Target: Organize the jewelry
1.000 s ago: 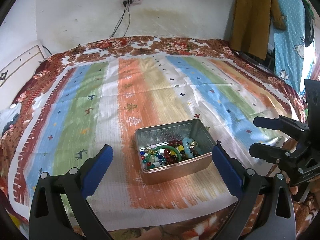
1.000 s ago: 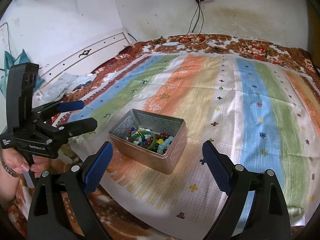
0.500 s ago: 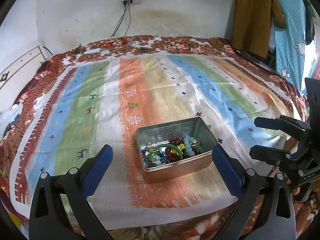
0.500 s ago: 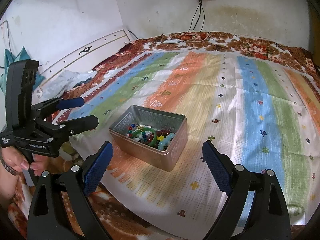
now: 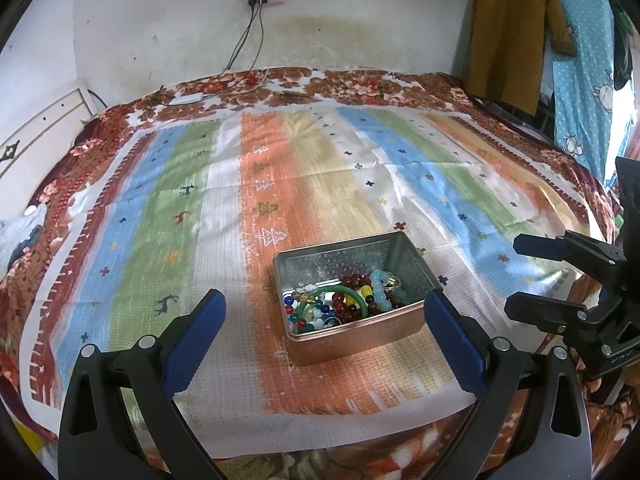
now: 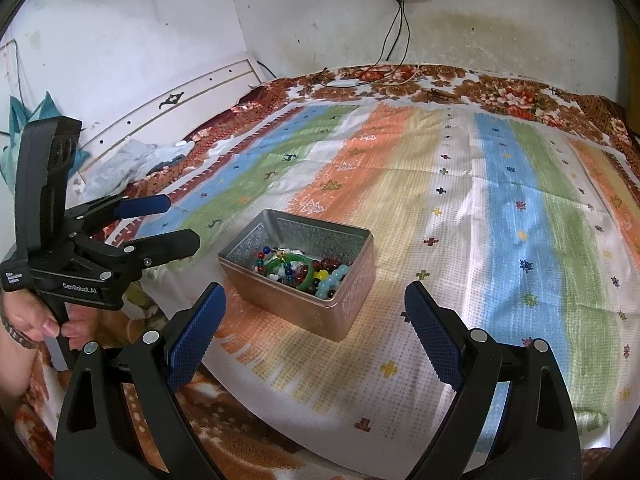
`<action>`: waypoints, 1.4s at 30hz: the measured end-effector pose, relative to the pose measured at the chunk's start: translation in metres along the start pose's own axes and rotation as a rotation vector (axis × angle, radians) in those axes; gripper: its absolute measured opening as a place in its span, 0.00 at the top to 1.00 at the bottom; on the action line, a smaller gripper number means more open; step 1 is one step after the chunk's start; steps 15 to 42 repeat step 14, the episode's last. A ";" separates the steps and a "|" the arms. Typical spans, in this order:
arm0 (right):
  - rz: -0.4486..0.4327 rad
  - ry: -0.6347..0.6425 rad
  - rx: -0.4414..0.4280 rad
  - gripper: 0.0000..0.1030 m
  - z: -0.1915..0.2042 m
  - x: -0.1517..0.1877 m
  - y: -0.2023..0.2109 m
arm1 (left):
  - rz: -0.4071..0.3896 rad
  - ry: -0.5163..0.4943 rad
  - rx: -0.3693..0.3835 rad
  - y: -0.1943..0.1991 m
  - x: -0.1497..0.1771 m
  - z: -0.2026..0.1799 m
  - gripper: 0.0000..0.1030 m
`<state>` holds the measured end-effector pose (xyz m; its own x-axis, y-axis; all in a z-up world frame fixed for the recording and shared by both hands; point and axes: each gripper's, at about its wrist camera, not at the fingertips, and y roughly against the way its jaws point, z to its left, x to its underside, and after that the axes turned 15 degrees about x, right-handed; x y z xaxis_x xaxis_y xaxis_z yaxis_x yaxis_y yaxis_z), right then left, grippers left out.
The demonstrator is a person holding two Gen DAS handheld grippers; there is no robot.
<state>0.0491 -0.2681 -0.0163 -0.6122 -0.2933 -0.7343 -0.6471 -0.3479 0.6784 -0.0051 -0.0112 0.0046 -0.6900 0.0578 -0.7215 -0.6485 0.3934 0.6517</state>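
Jewelry tin on bed, both grippers clear of it.
The open metal tin (image 5: pixel 352 300) holding beaded bracelets (image 5: pixel 356 304) and a green bangle (image 6: pixel 298 270) sits on the striped cloth (image 5: pixel 224 216). Left gripper (image 5: pixel 324 316) and right gripper (image 6: pixel 316 312): jaws spread wide, holding nothing.

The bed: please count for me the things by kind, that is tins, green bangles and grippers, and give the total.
Metal tin: 1, open, with mixed beads inside
Green bangle: 1, lying on the beads in the tin
Grippers: 2, the left gripper and the right gripper, both open and empty
Total: 4
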 end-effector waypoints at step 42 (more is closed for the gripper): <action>0.001 0.001 0.006 0.11 -0.002 0.001 0.000 | 0.017 0.008 -0.004 -0.003 0.003 0.005 0.06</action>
